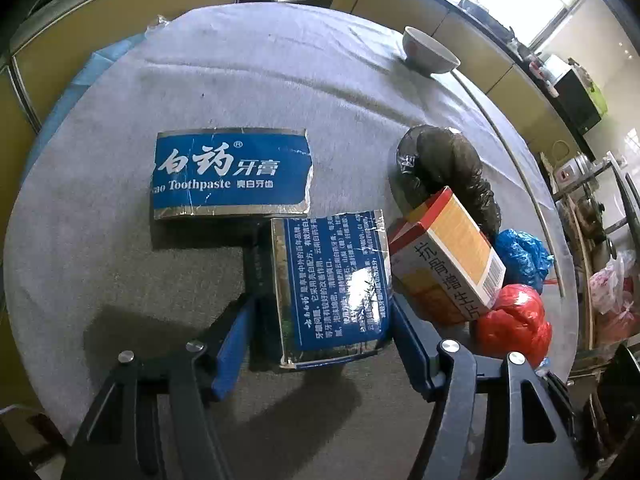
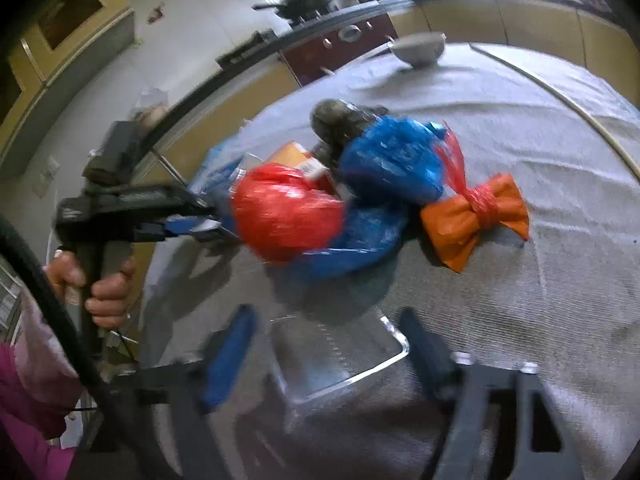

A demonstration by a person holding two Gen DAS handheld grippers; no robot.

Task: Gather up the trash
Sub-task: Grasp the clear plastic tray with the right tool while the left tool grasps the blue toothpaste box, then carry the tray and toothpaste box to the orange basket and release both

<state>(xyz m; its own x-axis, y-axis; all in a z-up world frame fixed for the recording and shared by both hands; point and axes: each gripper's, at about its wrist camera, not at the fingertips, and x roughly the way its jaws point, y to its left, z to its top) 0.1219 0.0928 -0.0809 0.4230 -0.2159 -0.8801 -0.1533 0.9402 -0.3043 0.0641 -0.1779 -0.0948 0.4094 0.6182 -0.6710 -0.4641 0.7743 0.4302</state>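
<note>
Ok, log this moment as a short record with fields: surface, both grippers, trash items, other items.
surface: round table under a grey cloth
left gripper: open, jaws either side of a blue toothpaste box piece, pads not clearly pressing
right gripper: open around a clear plastic tray, blurred
trash pile: second toothpaste box piece, orange-white carton, black bag, blue bag, red bag, orange wrapper
other: bowl at far edge

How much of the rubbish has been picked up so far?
Nothing looks collected yet. The left gripper brackets a toothpaste box piece; whether it is gripping I cannot tell. The right gripper straddles a clear plastic tray without touching. Left: second toothpaste piece, orange box, black, blue, red bags, orange wrapper.
</note>
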